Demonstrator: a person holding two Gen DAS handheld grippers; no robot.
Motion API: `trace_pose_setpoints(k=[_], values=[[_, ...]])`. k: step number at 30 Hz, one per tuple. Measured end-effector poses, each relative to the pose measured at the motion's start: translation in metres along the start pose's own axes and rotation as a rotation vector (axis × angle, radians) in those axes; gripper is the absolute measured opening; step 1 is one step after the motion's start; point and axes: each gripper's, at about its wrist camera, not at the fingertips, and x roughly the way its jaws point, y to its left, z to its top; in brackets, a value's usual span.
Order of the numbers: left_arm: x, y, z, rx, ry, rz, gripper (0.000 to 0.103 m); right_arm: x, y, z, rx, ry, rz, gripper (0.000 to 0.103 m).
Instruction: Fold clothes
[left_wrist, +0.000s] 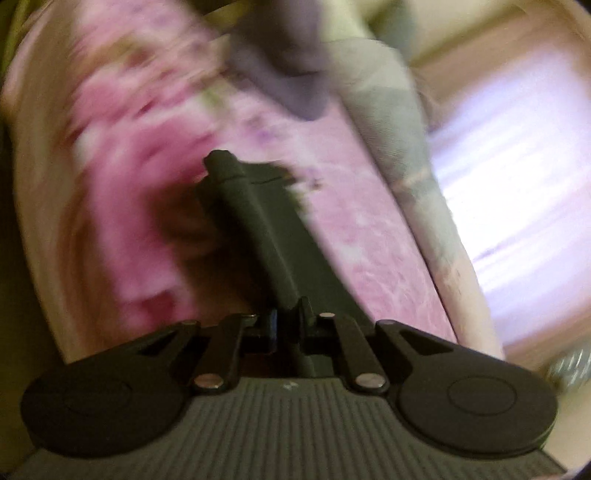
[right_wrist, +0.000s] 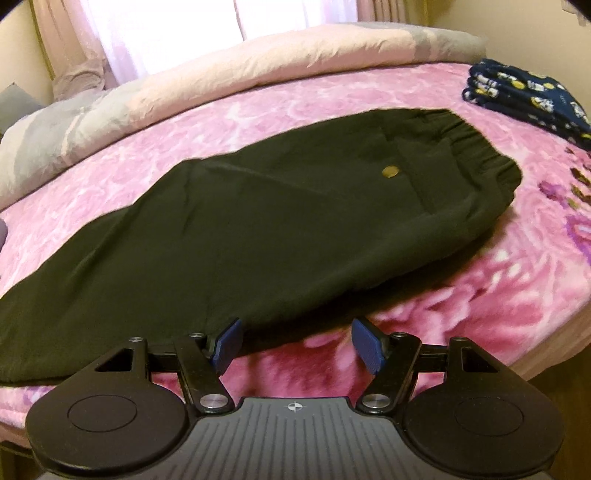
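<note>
While the left wrist view is badly smeared, the left gripper (left_wrist: 218, 162) reads as clenched, jaws drawn together with a dark strip of the black trousers (right_wrist: 258, 229) running up between them toward 11 o'clock; I judge it is pinching a leg end, though blur hides the pad contact. Behind it, pink floral blanket (left_wrist: 362, 229) and a pale duvet (left_wrist: 391, 122) at 1 o'clock.

Right wrist view is sharp: trousers lie flat on the blanket, legs toward 8 o'clock, elastic waistband (right_wrist: 476, 147) at 2 o'clock, a brass button near it. Right gripper (right_wrist: 295, 343) is released, blue pads spread wide, hovering at the near hem at 6 o'clock; left pad over cloth, right pad over bare blanket, nothing gripped. A folded navy patterned stack (right_wrist: 528, 99) sits at 2 o'clock, apart from the trousers.

Risks, as I judge them: only one side is held, so lifting now would drag the garment askew and wrinkle the fold. The right jaws could bite blanket along with hem, since the plush pile sits right underneath. A thin pinch on the left may slip out.
</note>
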Motion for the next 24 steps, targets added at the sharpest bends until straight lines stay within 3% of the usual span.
trace_pose_setpoints(k=[5,9,12,14,16,18,21,24], values=[[-0.013,-0.110,-0.022,0.420,-0.042,-0.161,0.006,-0.007,-0.021,0.006,0.060,-0.043,-0.015,0.069],[-0.026,-0.185,-0.101,0.796,0.008,-0.336,0.007,-0.017,-0.037,0.013,0.112,-0.102,-0.012,0.069],[-0.009,-0.214,-0.182,1.017,0.185,-0.403,0.011,-0.024,-0.046,0.018,0.152,-0.153,0.013,0.069],[0.022,-0.213,-0.234,1.115,0.344,-0.345,0.016,-0.025,-0.051,0.021,0.191,-0.162,0.044,0.069],[0.034,-0.206,-0.261,1.190,0.340,-0.288,0.016,-0.025,-0.056,0.024,0.235,-0.163,0.079,0.069],[0.029,-0.206,-0.263,1.227,0.338,-0.295,0.021,-0.024,-0.059,0.025,0.294,-0.160,0.141,0.069],[0.015,-0.210,-0.239,1.159,0.396,-0.356,0.022,-0.020,-0.062,0.025,0.408,-0.152,0.287,0.069],[-0.004,-0.202,-0.204,1.009,0.424,-0.420,0.023,-0.003,-0.054,0.023,0.558,-0.083,0.506,0.068]])
